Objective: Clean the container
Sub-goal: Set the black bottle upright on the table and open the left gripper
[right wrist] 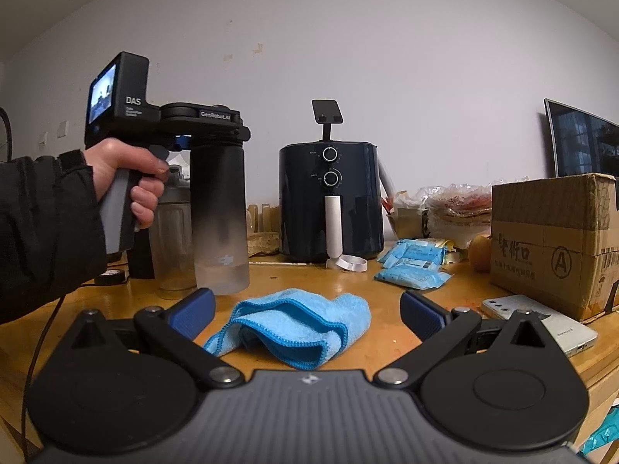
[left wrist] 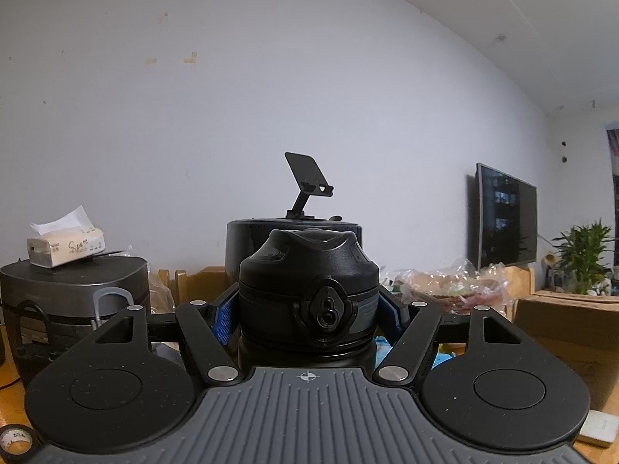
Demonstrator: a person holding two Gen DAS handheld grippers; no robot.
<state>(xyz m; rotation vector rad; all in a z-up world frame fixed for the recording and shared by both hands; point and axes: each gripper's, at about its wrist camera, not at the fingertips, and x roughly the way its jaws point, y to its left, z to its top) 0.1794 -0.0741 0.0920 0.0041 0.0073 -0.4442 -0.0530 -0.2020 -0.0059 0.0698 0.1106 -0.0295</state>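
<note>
Wooden table point(right wrist: 387, 290): right-wrist view alone shows cloth point(right wrist: 294, 324); left tool point(left wrist: 308, 309) clamps bottle point(left wrist: 308, 270).

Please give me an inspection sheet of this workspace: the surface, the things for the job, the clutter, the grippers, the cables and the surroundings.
Surface: wooden table, crowded along the back.
Job's things: bottle, black fading to clear, lid on, upright, bottom at or just above the table; blue cloth crumpled on the table.
Clutter: air fryer, cardboard box, phone, blue packets, tissue pack, tape roll.
Grippers: left gripper shut on the bottle near its lid; right gripper open, the cloth between its fingers.
Cables: black cable at the table's left edge.
Surroundings: white wall, screen, plant.
</note>
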